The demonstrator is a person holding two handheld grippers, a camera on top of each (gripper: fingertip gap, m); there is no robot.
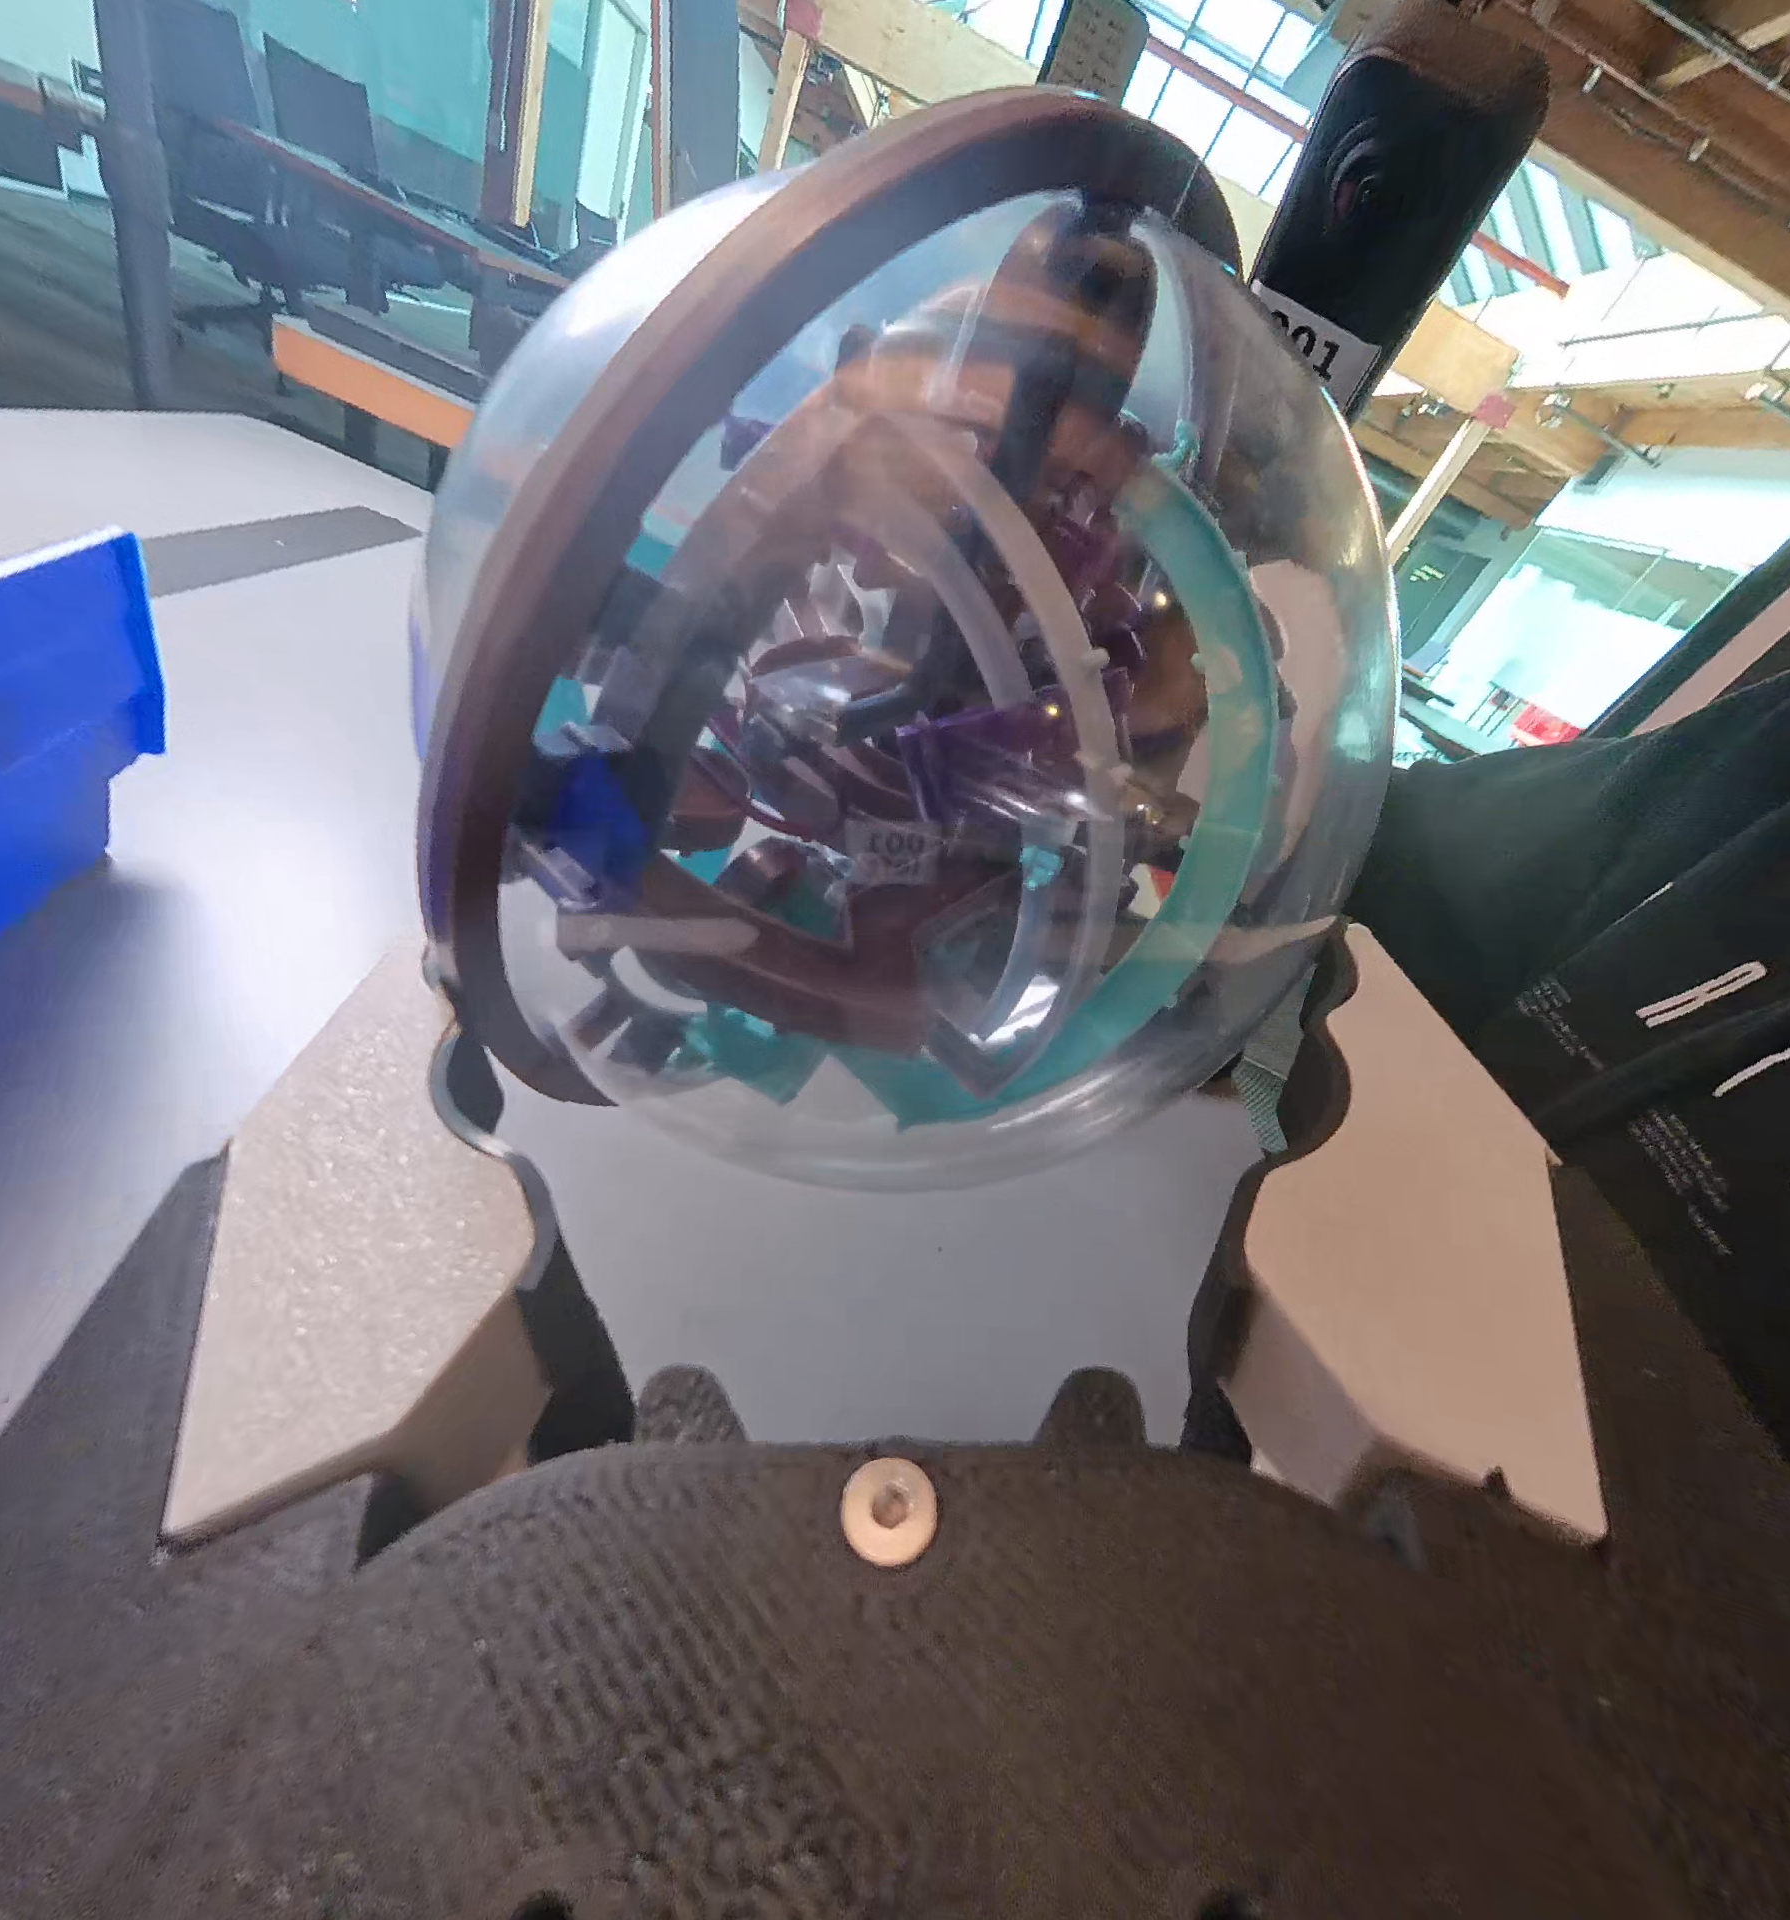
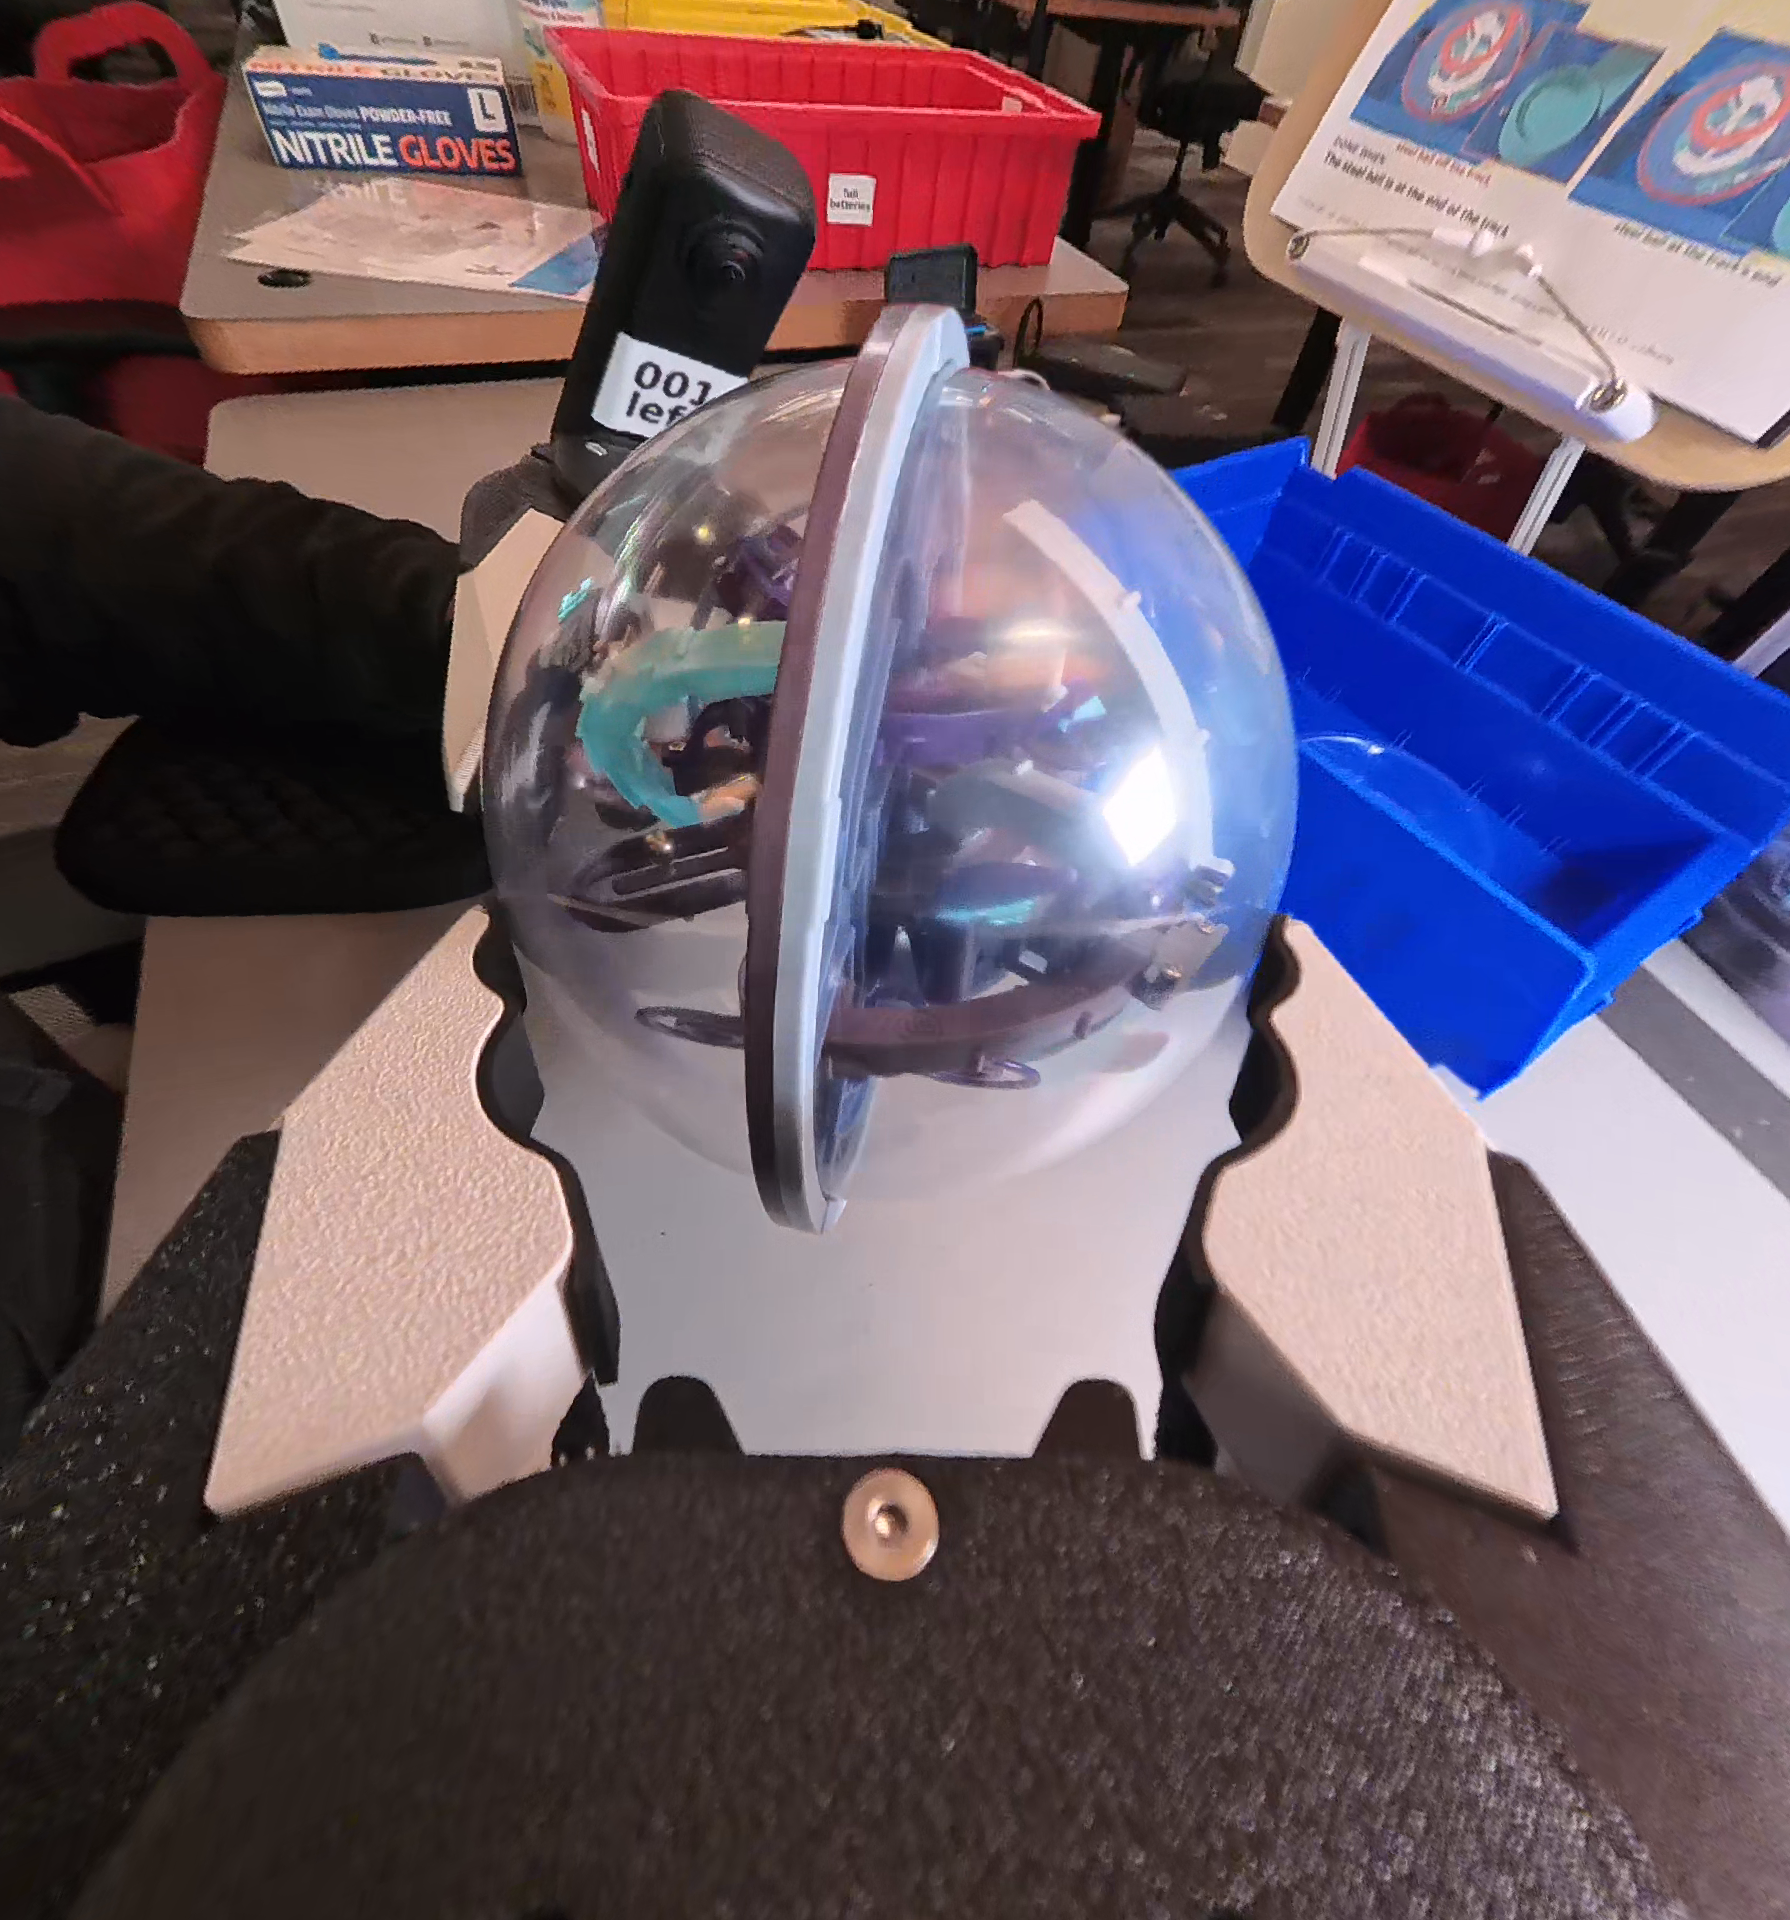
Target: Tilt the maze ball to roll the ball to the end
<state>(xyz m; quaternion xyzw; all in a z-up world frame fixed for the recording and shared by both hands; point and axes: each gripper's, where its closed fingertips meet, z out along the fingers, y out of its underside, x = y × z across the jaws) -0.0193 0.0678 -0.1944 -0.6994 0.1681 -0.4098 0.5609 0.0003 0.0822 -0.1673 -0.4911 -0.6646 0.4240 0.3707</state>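
The maze ball (image 1: 901,665) is a clear sphere with a brown equator ring and brown, teal and purple tracks inside. It is held in the air above the white table (image 1: 278,790). My left gripper (image 1: 886,997) has both fingertips pressed against the sphere's lower sides. My right gripper (image 2: 886,966) grips the same ball (image 2: 870,779) from the opposite side, its pads also on the shell. In each view the other gripper's black camera body shows behind the ball (image 1: 1390,208) (image 2: 704,239). I cannot make out the small steel ball among the tracks.
A blue bin (image 1: 29,727) (image 2: 1493,779) stands on the table next to the ball. A person's black sleeve (image 1: 1649,935) (image 2: 143,623) is close by. A red bin (image 2: 829,135), a glove box (image 2: 382,114) and an instruction sheet on a stand (image 2: 1597,208) are farther back.
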